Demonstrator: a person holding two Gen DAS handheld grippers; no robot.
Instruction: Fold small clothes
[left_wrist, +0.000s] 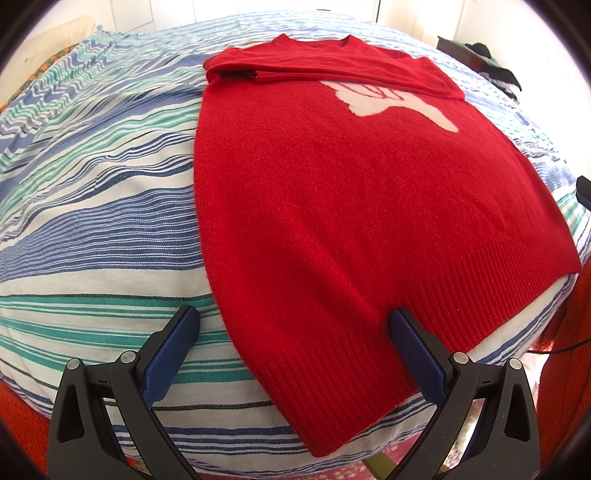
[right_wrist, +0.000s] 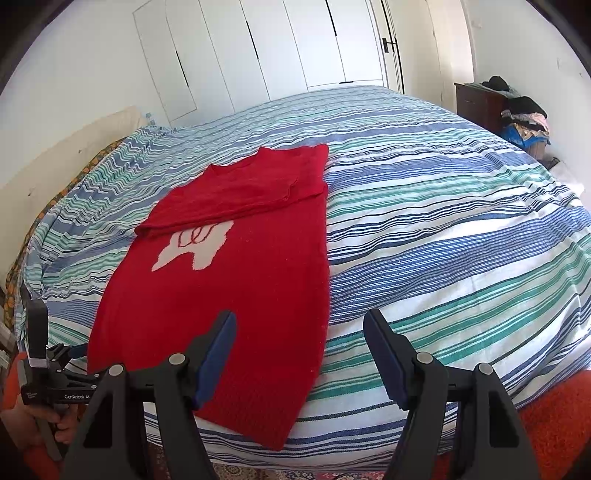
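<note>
A red knitted sweater (left_wrist: 332, 206) with a white motif lies flat on the striped bedspread (left_wrist: 92, 221), both sleeves folded across its chest. Its ribbed hem points toward me. My left gripper (left_wrist: 295, 314) is open, just above the hem's left corner, one finger on each side of the sweater's left edge. The sweater also shows in the right wrist view (right_wrist: 229, 280). My right gripper (right_wrist: 299, 317) is open over the sweater's right edge near the hem. The left gripper's body (right_wrist: 55, 384) shows at the lower left of the right wrist view.
The bed (right_wrist: 443, 221) fills most of both views. White wardrobe doors (right_wrist: 277, 48) stand behind it. A dark dresser (right_wrist: 476, 103) with a pile of clothes (right_wrist: 524, 118) is at the far right. An orange blanket (right_wrist: 554, 417) hangs at the bed's near edge.
</note>
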